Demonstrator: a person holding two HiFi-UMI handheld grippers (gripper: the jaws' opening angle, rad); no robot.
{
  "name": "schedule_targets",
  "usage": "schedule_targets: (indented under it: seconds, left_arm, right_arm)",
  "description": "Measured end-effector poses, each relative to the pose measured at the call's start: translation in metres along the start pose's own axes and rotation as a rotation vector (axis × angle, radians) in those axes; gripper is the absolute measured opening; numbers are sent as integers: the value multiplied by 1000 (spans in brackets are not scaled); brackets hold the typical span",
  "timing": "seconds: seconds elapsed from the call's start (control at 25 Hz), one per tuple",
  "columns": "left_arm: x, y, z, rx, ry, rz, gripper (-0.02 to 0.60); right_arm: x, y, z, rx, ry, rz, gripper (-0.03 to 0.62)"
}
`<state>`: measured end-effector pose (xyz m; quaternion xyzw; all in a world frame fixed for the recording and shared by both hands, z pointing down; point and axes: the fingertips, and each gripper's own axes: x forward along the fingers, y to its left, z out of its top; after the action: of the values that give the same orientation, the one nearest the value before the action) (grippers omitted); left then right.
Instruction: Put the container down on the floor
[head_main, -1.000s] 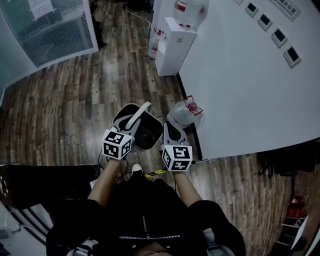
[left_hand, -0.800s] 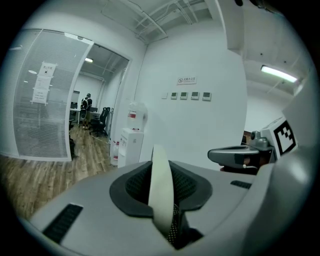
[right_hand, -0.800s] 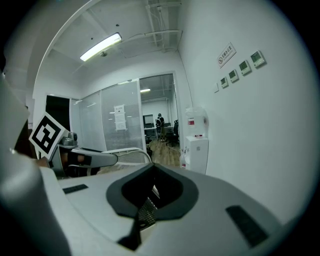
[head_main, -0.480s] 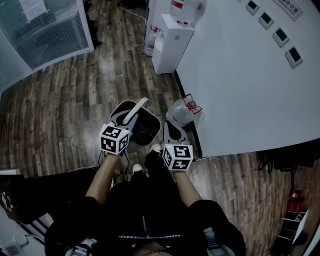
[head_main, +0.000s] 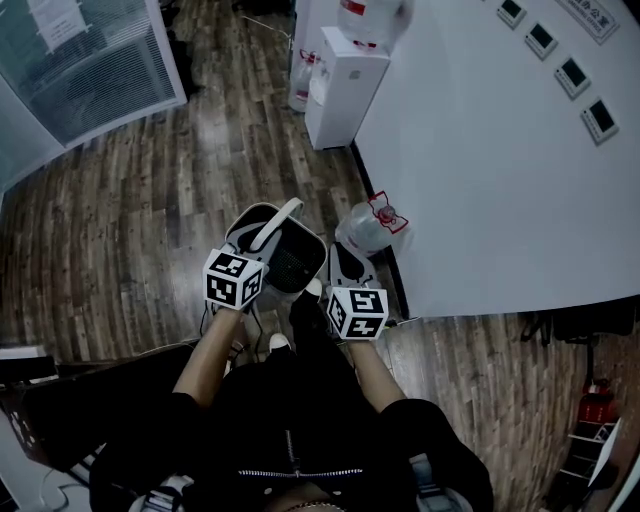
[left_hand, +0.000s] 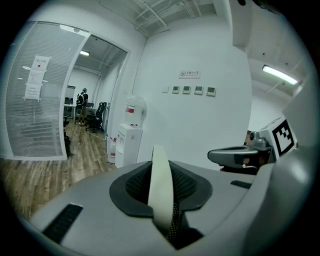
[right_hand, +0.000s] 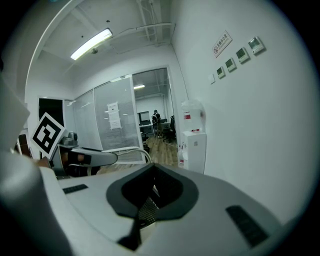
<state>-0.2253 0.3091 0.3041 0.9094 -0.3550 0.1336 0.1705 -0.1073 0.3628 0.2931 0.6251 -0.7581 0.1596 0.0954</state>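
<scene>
Two tongs are held out low in front of the person, over a dark wood-plank floor (head_main: 150, 200). The left tongs (head_main: 264, 242) are clamped on the pale handle (head_main: 277, 224) of the grey container (head_main: 300, 250); in the left gripper view that cream band runs straight up between the jaws, pinched at its lower end against the meshed pads. The handle stands raised, slanting from the left tongs across the container's dark open mouth. The container sits just ahead of the person's feet, between the two tongs. From the steep head view I cannot tell whether its base touches the floor.

The right tongs (head_main: 343, 254) are closed with nothing between them: in the right gripper view the jaws meet in a thin dark seam, with only a meshed pad showing. They are just beside the container's right edge, apart from the handle.

Close to the right of the tongs a clear water bottle (head_main: 366, 229) with a red-and-white tag lies on the floor against the foot of a white wall (head_main: 480, 170). Farther along the same wall stands a white water dispenser (head_main: 340, 85). A glass partition with blinds (head_main: 90, 70) closes off the far left of the room.
</scene>
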Motion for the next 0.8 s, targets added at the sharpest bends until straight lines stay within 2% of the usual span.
schedule_targets:
  seconds: [0.4, 0.8]
  left_arm:
    - [57, 30, 25, 8, 19, -9, 84]
    - [130, 61, 65, 4, 33, 15, 84]
  right_arm:
    - [64, -27, 24, 8, 1, 15, 11]
    - [138, -77, 61, 19, 7, 47, 11]
